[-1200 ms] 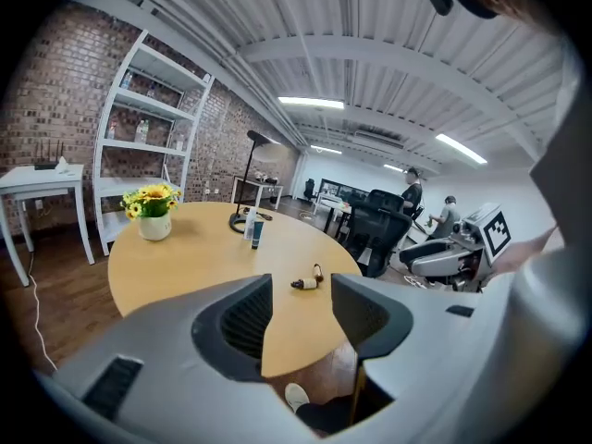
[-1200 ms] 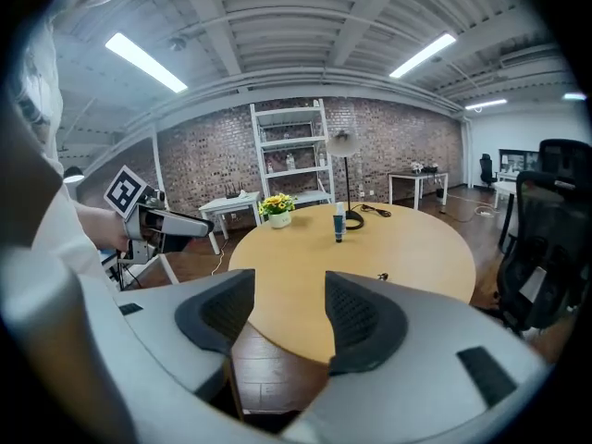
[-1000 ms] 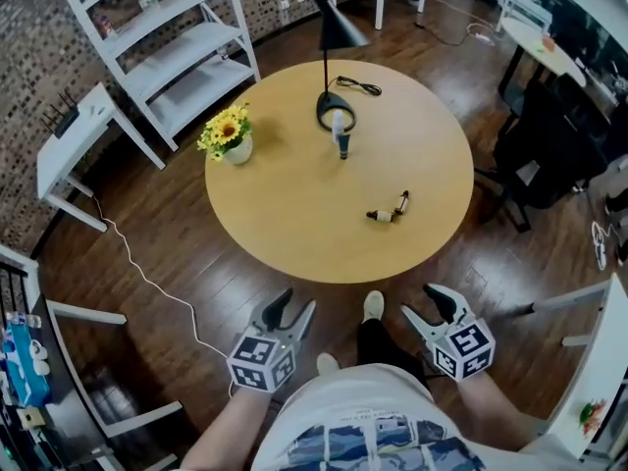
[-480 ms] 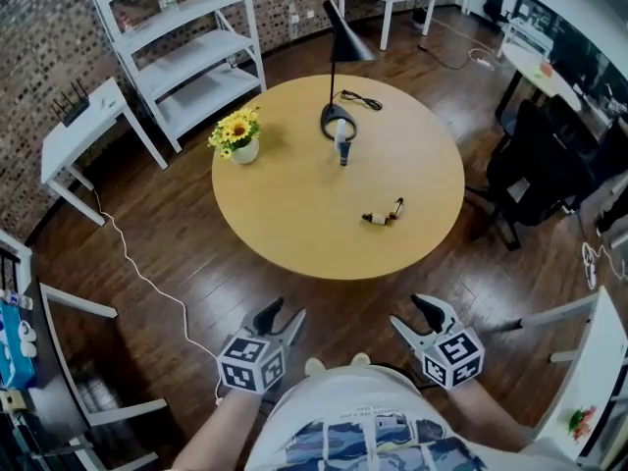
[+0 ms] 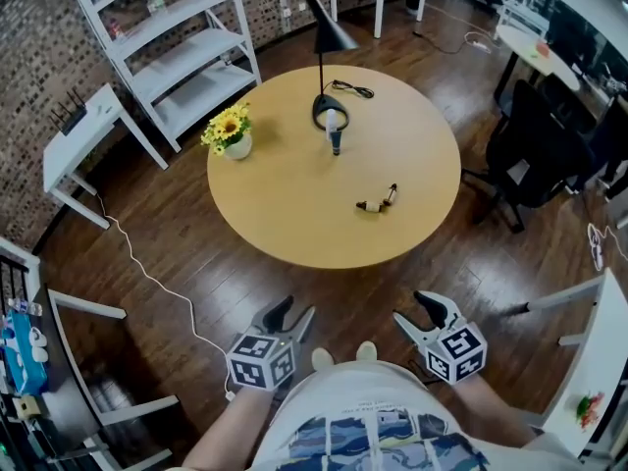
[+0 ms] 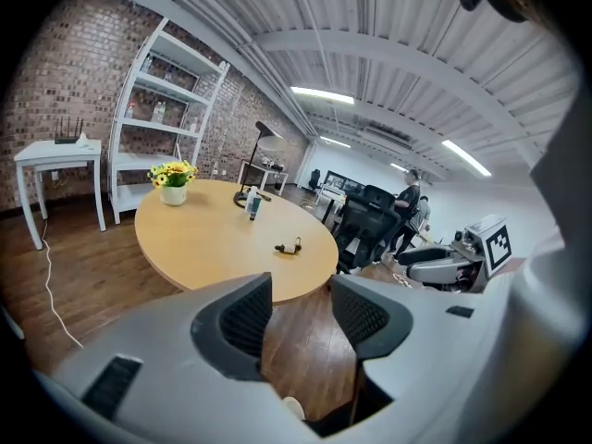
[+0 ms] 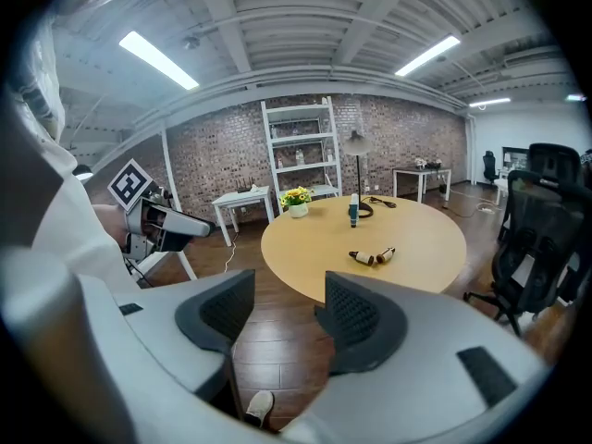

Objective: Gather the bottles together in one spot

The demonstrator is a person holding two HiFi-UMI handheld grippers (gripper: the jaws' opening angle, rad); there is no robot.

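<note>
Two small brown bottles (image 5: 378,201) lie on their sides, touching at an angle, on the right part of the round wooden table (image 5: 294,194); they also show as bottles (image 7: 373,256) and bottles (image 6: 288,246). A taller white and teal bottle (image 5: 334,131) stands upright by the lamp base, seen too as the upright bottle (image 7: 353,209). My left gripper (image 5: 287,315) and right gripper (image 5: 421,312) hang open and empty over the floor, well short of the table's near edge. Left gripper (image 6: 302,311) and right gripper (image 7: 280,310) hold nothing between their jaws.
A black desk lamp (image 5: 327,37) and a pot of yellow flowers (image 5: 229,133) stand on the table. A white shelf unit (image 5: 167,37) and small white table (image 5: 83,135) lie at left, a black office chair (image 5: 540,145) at right. A white cable (image 5: 147,283) runs over the floor.
Both grippers have drifted slightly across the floor and the head view has shifted a little; the bottles have not moved and the jaws stand as before.
</note>
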